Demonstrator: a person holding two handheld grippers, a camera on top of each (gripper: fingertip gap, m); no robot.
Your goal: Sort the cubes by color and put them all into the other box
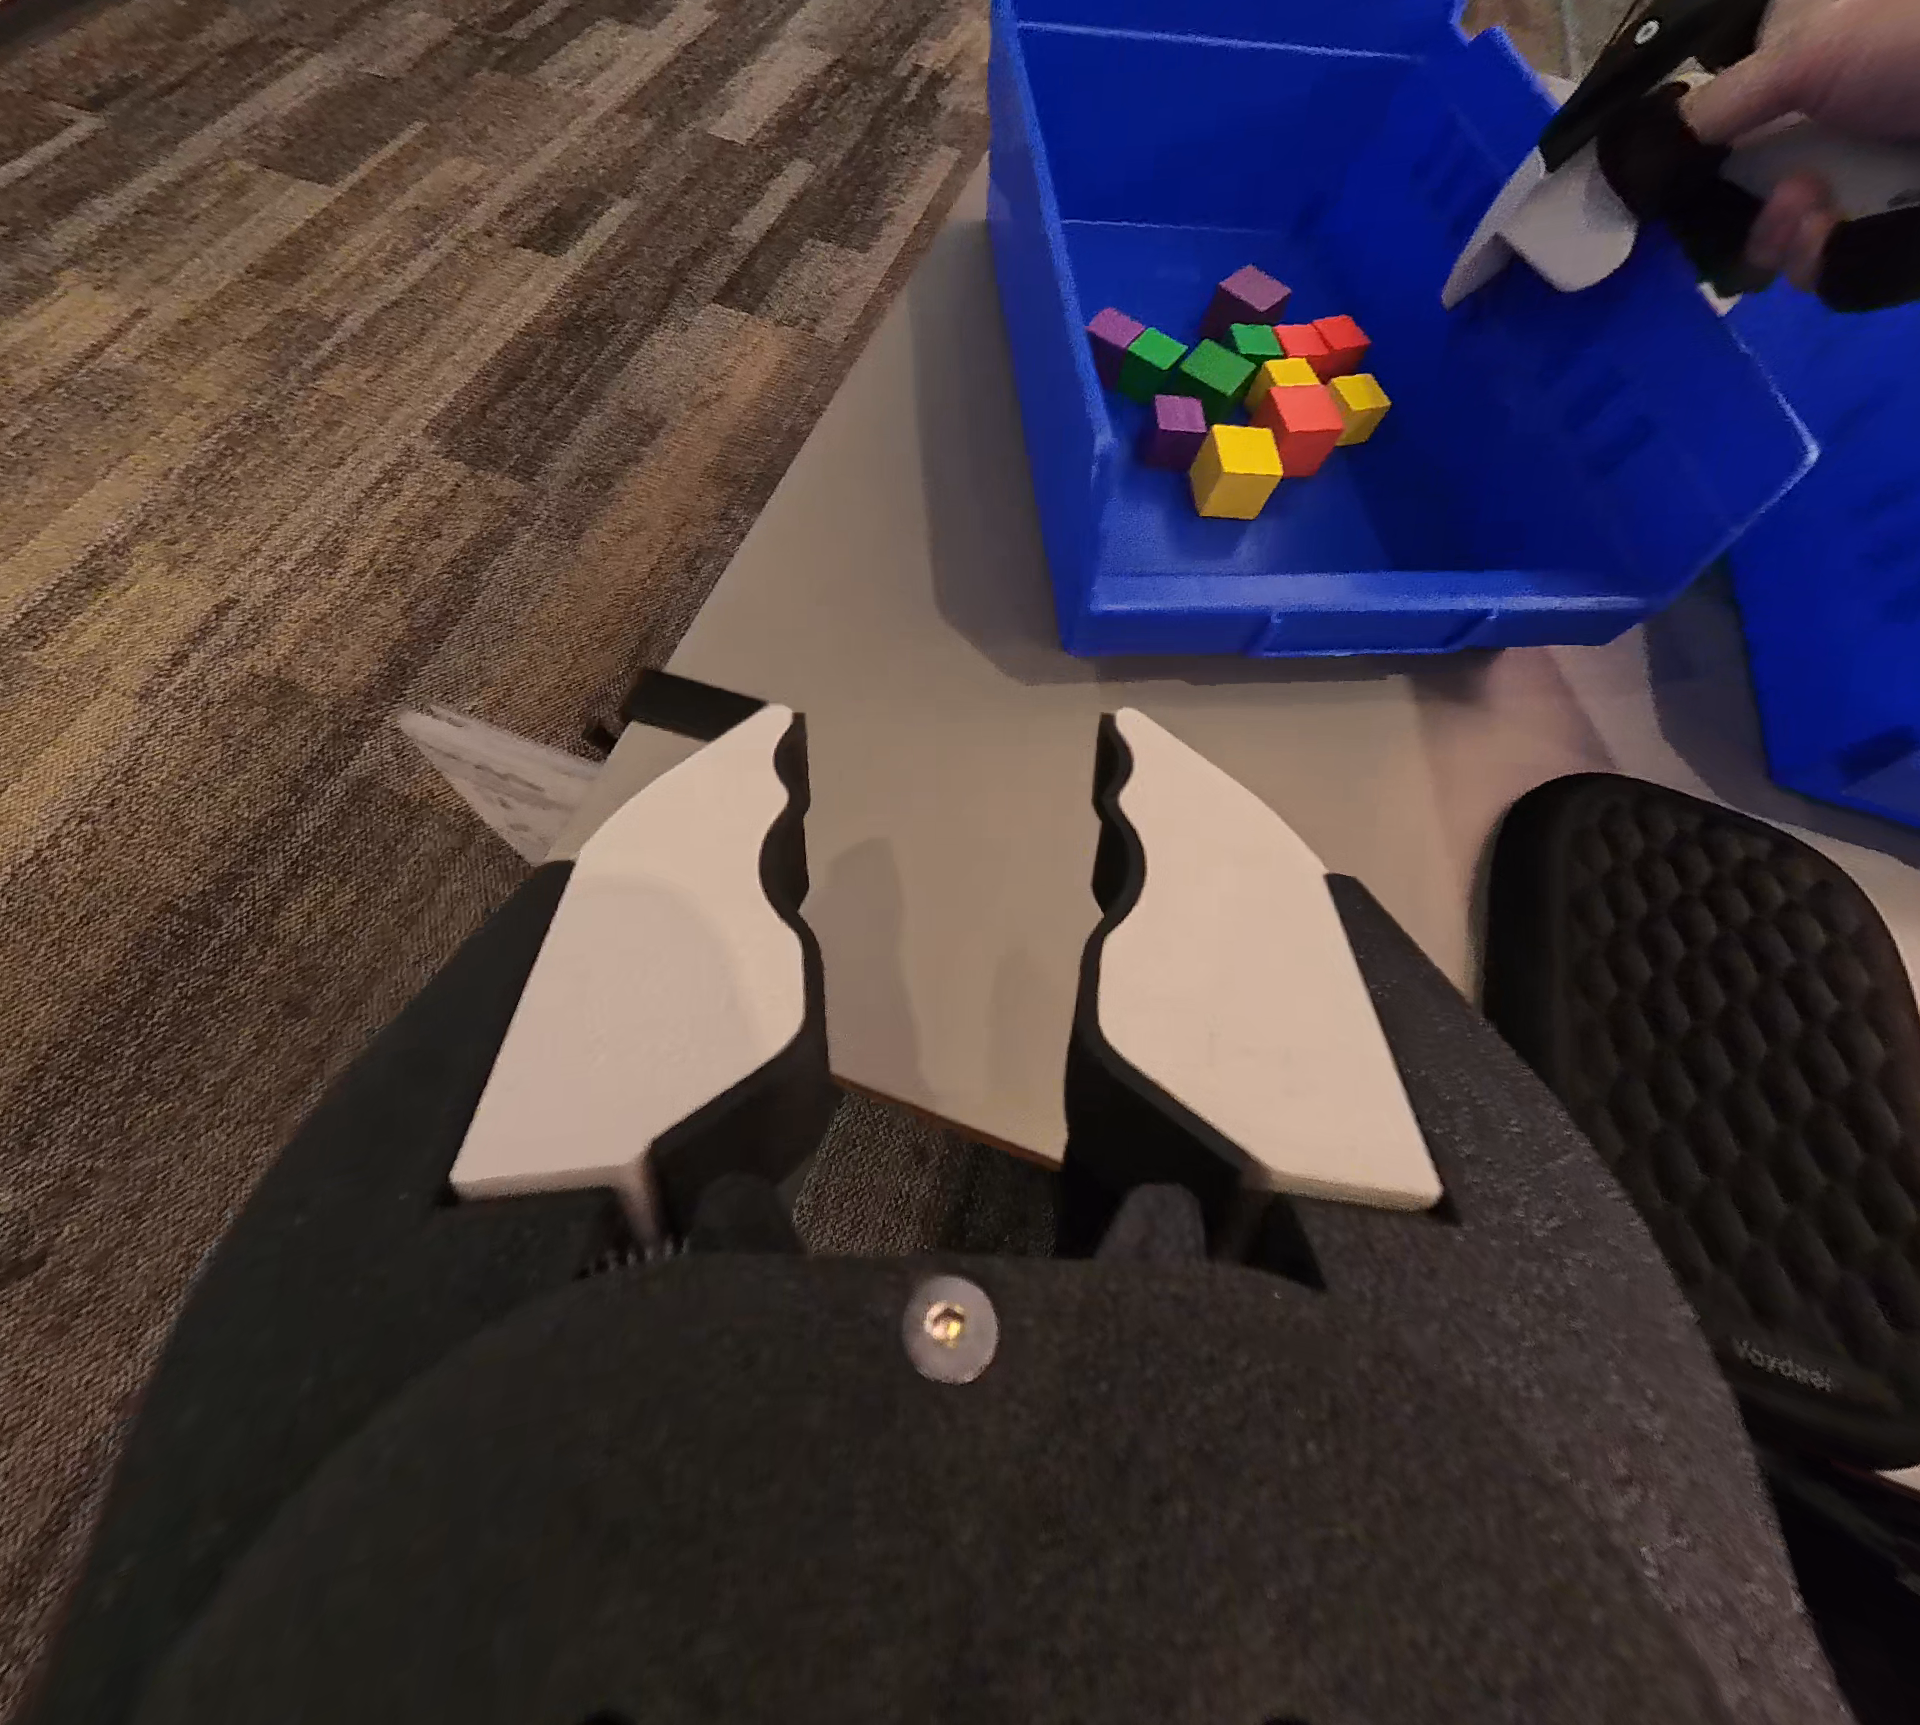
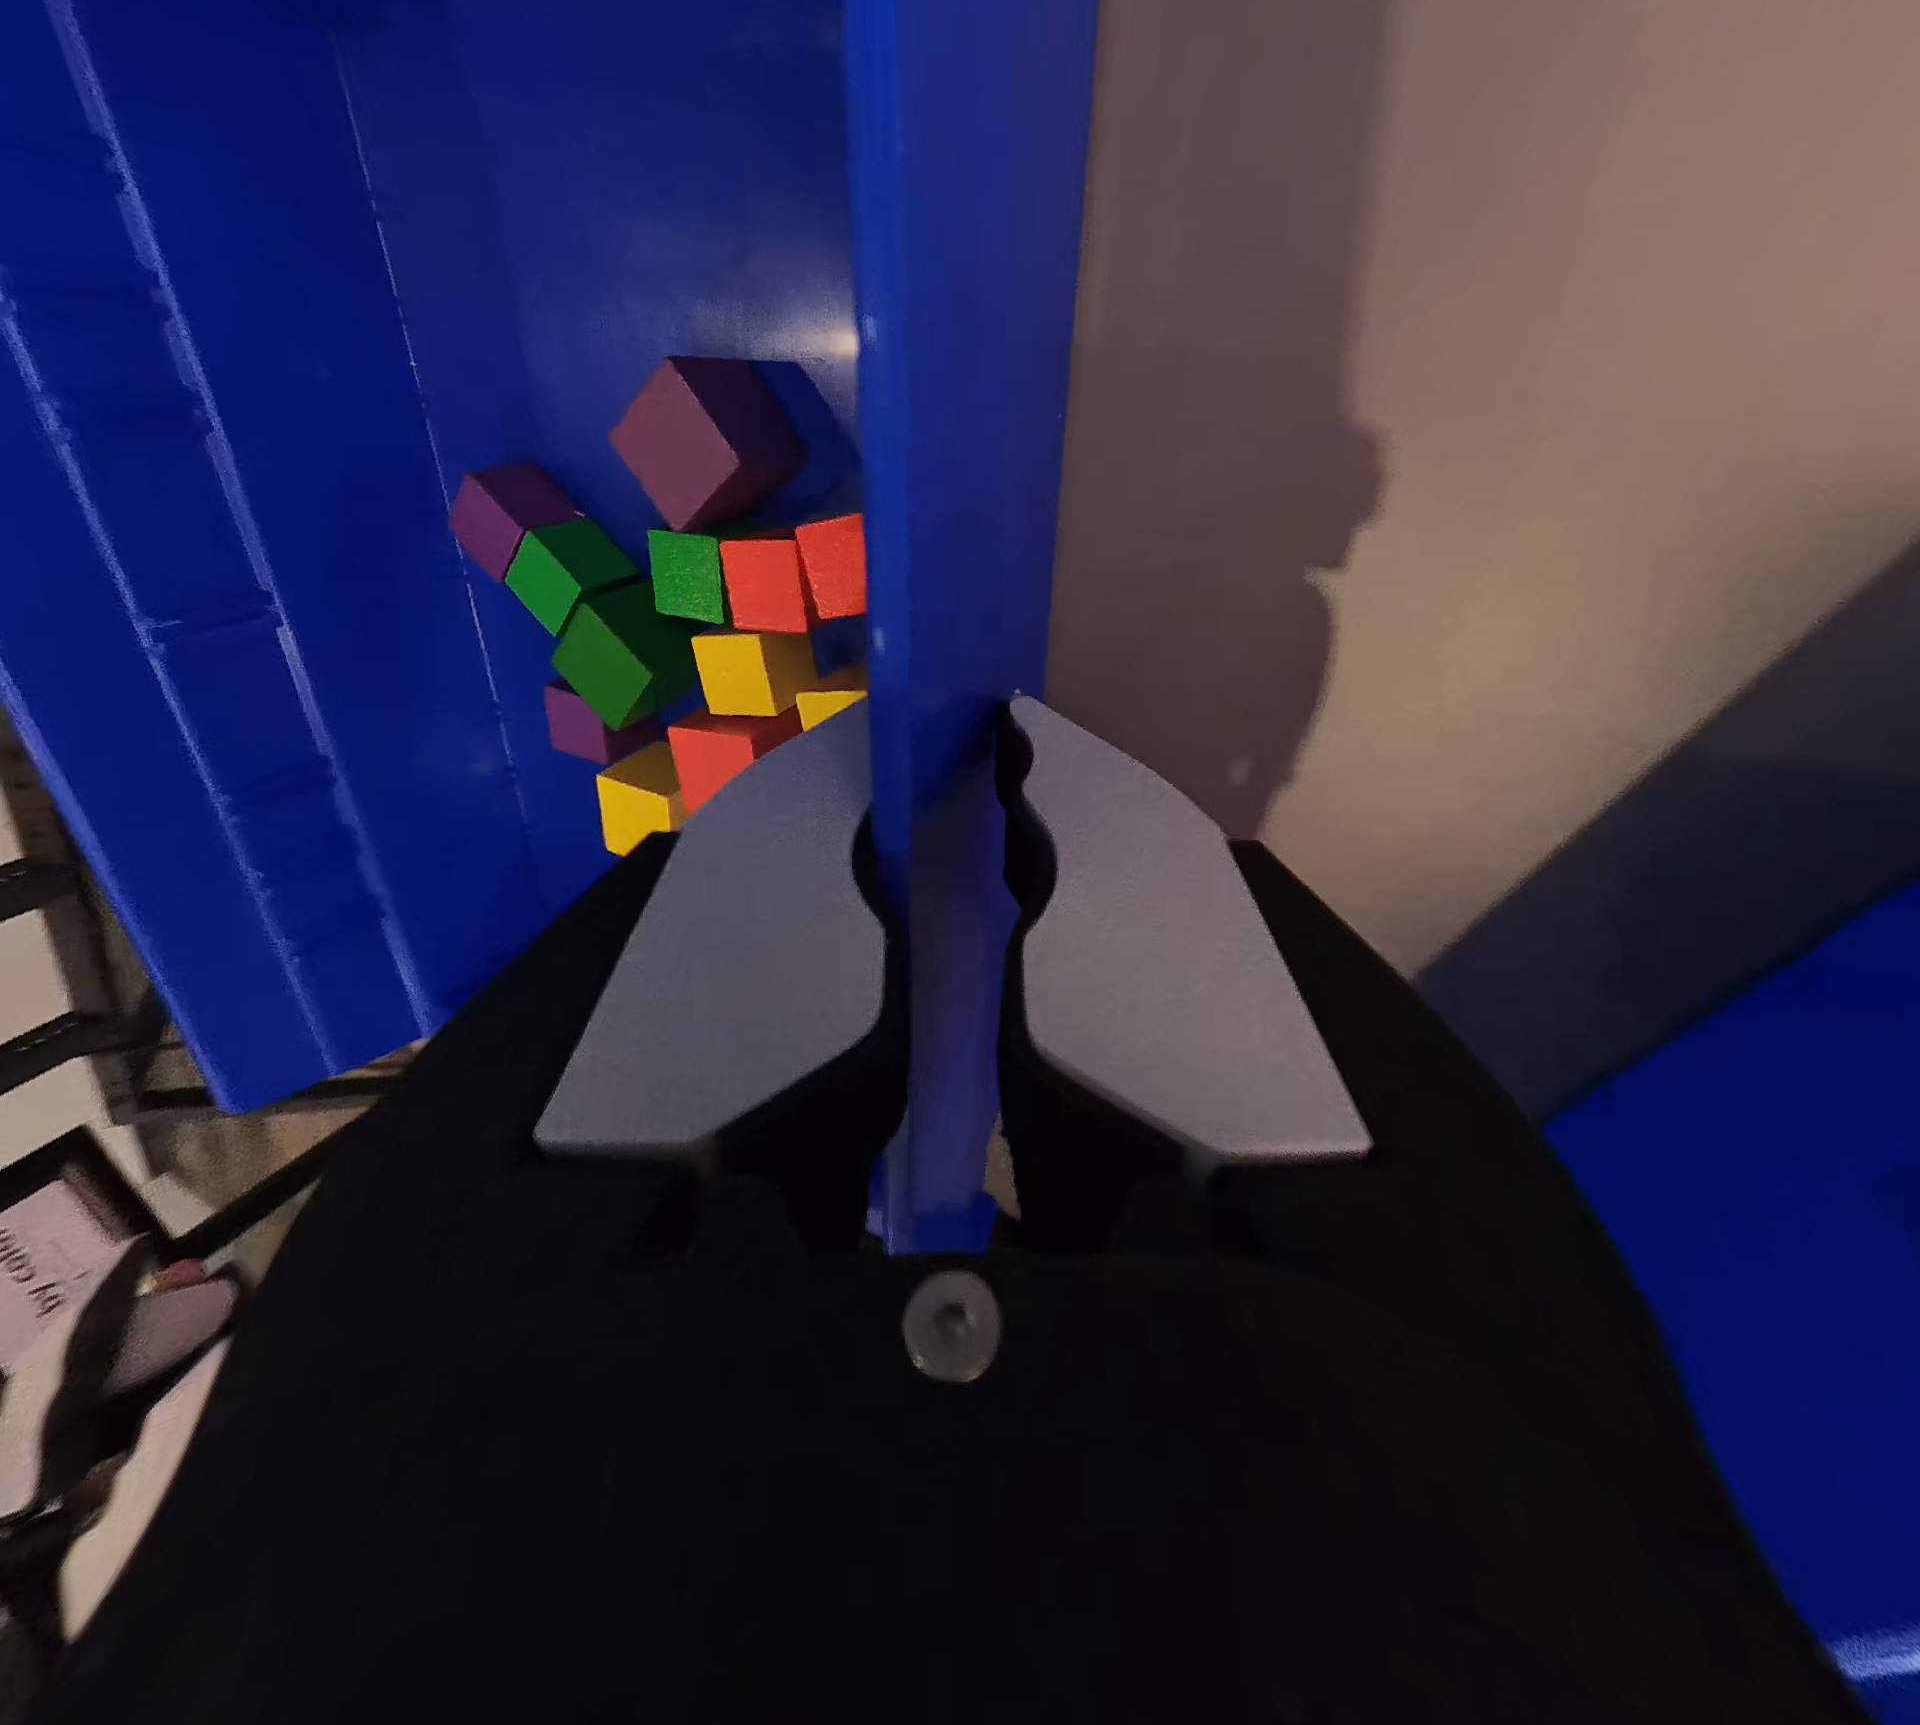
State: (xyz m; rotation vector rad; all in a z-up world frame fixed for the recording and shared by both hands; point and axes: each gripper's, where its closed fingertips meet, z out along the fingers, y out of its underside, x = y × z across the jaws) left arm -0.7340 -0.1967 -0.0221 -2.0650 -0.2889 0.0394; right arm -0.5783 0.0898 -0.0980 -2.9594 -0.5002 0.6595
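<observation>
Right tongs clamp the blue box wall at frame centre, apparently to tilt or reposition it (cubes still mixed); left tongs hang apart, empty, over the worktop.

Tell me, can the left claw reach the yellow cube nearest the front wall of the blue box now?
Probably yes. The left claw is open and empty, and the yellow cube lies uncovered. Only the blue box's low front wall stands between.
</observation>
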